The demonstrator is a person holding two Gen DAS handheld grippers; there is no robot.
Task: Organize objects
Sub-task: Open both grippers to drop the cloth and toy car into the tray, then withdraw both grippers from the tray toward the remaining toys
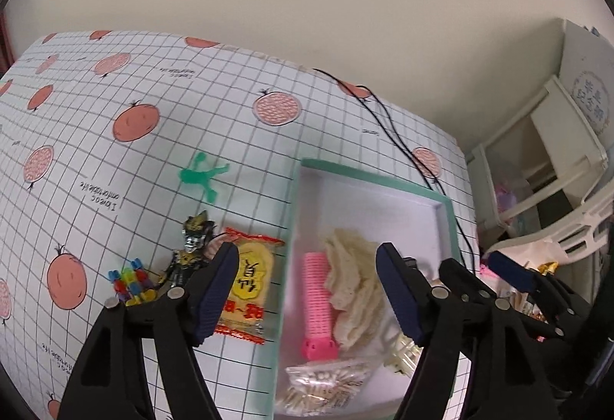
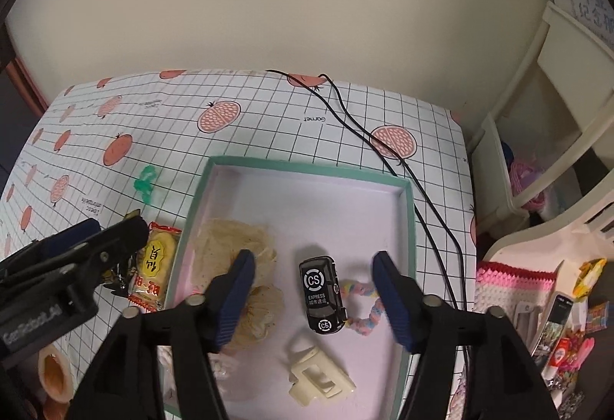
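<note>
Table [image 2: 268, 105] with a white grid-and-fruit-print cover carries a shallow rectangular tray with a teal rim and pale lilac floor [image 2: 408, 220].

Left tongs [image 1: 307, 289]: jaws spread wide, nothing held. They hang over the tray's left edge, one blue pad above a yellow-and-red snack packet [image 1: 249, 285] lying on the table just outside that rim. Beside the packet lie a small black-and-gold toy figure [image 1: 190, 251] and a cluster of multicoloured plastic blocks [image 1: 128, 280]. A green soft-plastic stick figure [image 1: 203, 174] lies further back, apart from these.

Right tongs [image 2: 311, 293]: jaws spread wide, nothing held, above the tray interior. Between the pads, on the tray floor, lies a black toy car marked "CS EXPRESS" [image 2: 321, 295], touching a pastel twisted rope loop [image 2: 364, 305].

Also in the tray: a cream mesh bath puff [image 2: 234, 243], a cream plastic hair claw [image 2: 318, 378], a pink ribbed hair roller [image 1: 316, 301] and a clear bag of small wooden pegs [image 1: 326, 385].

A black cable [image 2: 383, 147] runs across the table behind the tray.
</note>
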